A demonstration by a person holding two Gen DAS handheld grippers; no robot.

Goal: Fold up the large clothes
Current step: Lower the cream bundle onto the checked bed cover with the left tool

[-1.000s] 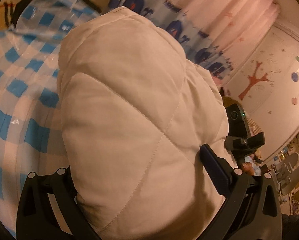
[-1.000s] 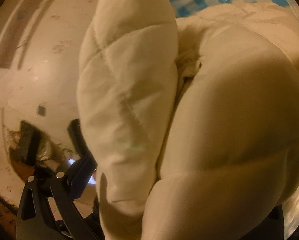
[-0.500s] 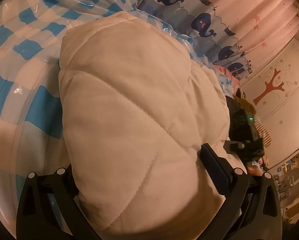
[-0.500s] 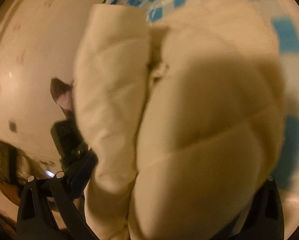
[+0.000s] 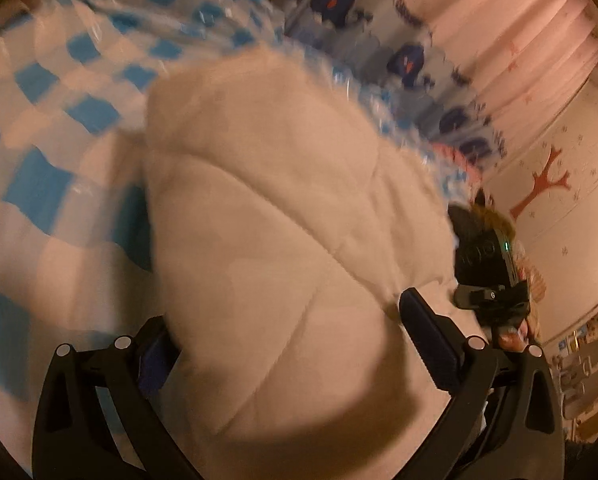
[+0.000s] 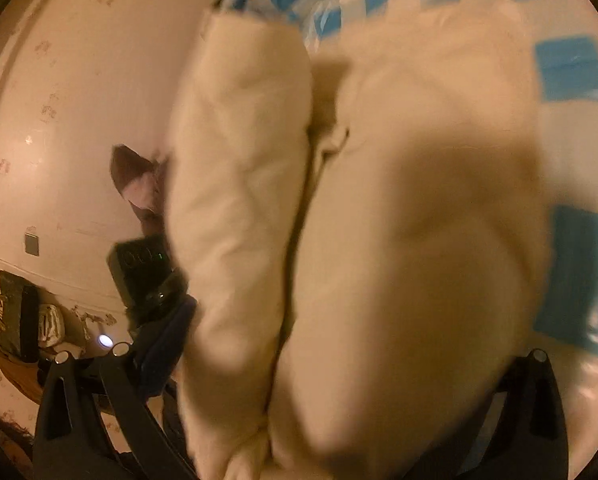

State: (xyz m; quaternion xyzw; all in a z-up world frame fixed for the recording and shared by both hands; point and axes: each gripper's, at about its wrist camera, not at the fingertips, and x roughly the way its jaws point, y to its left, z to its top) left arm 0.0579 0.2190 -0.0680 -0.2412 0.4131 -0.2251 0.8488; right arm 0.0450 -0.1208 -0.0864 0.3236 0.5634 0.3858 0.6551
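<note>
A cream quilted padded garment [image 5: 283, 248] fills the left wrist view, bulging between the fingers of my left gripper [image 5: 295, 344], which is shut on a thick fold of it. In the right wrist view the same cream garment [image 6: 399, 240] hangs in two puffy folds, and my right gripper [image 6: 339, 368] is shut on it; its right finger is mostly hidden by the fabric. The garment is held just above a blue and white checked sheet [image 5: 39, 184]. The other gripper shows in each view, at the right edge [image 5: 487, 280] and at the left [image 6: 143, 276].
The checked sheet [image 6: 571, 64] is covered in shiny plastic. A whale-print curtain [image 5: 411, 60] and pink curtains [image 5: 519, 32] hang beyond it. A wall with a red tree sticker [image 5: 539, 188] is at right. Clutter lies on the floor [image 6: 27, 320].
Both grippers have swung with the garment toward the checked sheet, and more of the sheet shows in both views. The grips have not changed.
</note>
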